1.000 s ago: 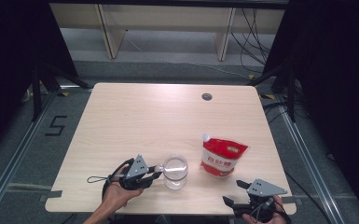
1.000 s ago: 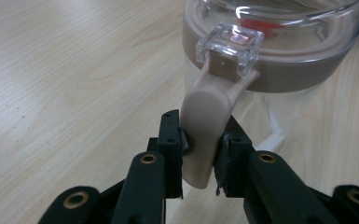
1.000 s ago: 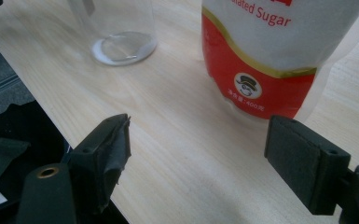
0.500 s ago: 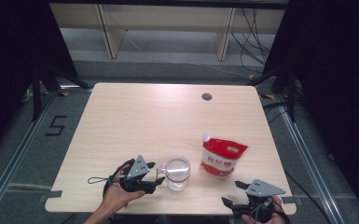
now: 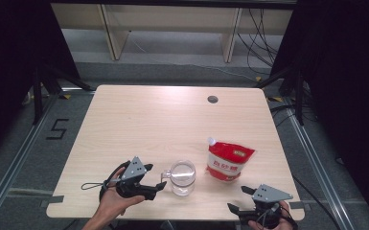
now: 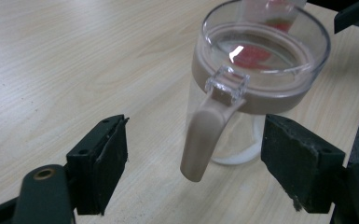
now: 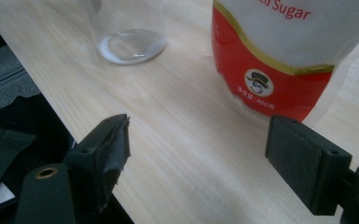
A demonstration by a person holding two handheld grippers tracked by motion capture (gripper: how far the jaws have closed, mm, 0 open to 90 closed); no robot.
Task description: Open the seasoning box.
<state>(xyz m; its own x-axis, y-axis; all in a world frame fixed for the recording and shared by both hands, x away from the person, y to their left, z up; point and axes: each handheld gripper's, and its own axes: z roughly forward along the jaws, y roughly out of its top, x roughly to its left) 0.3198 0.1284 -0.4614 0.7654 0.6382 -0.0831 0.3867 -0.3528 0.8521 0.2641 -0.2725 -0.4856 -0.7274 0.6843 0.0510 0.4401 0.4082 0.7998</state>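
Here we have the left tool (image 5: 157,186) spread wide, its 2 jaws flanking the handle (image 6: 204,140) of the clear jar (image 5: 183,178) without touching it. We should ease in until the handle sits square between the jaws, then squeeze gently so the jar stays upright. The jar stands near the tabletop's (image 5: 139,124) front edge; open wood lies behind. The sugar pouch (image 5: 228,161) stands just right. The right tool (image 5: 239,201) hangs spread over the front edge.
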